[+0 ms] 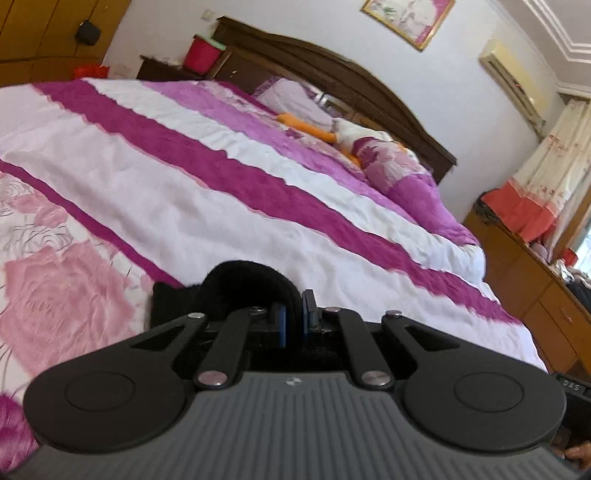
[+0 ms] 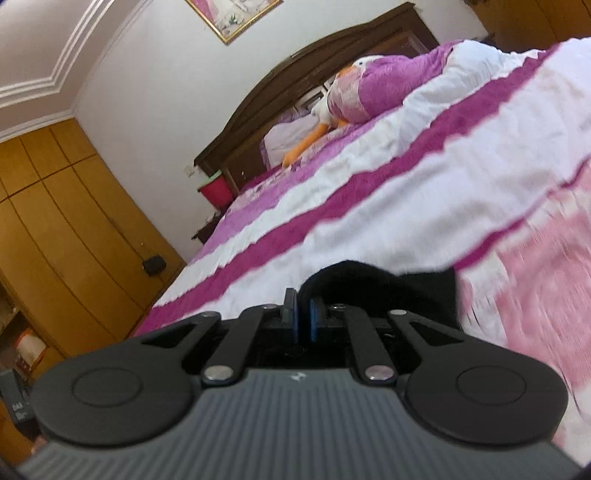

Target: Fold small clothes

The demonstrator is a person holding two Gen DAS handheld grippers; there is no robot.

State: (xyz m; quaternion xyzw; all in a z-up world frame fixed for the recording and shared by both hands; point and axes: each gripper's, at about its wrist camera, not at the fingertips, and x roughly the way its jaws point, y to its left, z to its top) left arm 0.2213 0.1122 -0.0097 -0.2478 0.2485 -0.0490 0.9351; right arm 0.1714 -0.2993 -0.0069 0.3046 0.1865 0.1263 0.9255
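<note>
In the left wrist view, a brown wardrobe (image 1: pixel 48 33) is seen at the far left, with a red bucket (image 1: pixel 201 53) on a dark nightstand beside the headboard (image 1: pixel 332 70). The bed (image 1: pixel 166 177) is covered by a quilt striped in white, magenta and lilac, with pink roses printed at its near left. A black garment (image 1: pixel 243 284) is seen at the near edge of the bed, just ahead of the left hand-held gripper (image 1: pixel 294 314); a fold of it arches up from the left and passes down between the blue pads (image 1: pixel 282 326), which are pressed closed on it. Farther right, an orange and white plush toy (image 1: pixel 332 131) is seen lying by the pillows, an air conditioner (image 1: pixel 513 77) is mounted on the wall, and a wooden cabinet (image 1: pixel 524 277) stands beside the bed.

In the right wrist view, the wardrobe (image 2: pixel 66 221) fills the left, with the bucket (image 2: pixel 216 190) and headboard (image 2: pixel 295 88) behind. The right hand-held gripper (image 2: pixel 303 319) is seen closed, its pads (image 2: pixel 313 321) clamped on an edge of the same black garment (image 2: pixel 388 291), which bulges up to the right of the fingers and rests on the quilt (image 2: pixel 424 177). The plush toy (image 2: pixel 321 118) lies near the pillows, half under a lilac cover.
</note>
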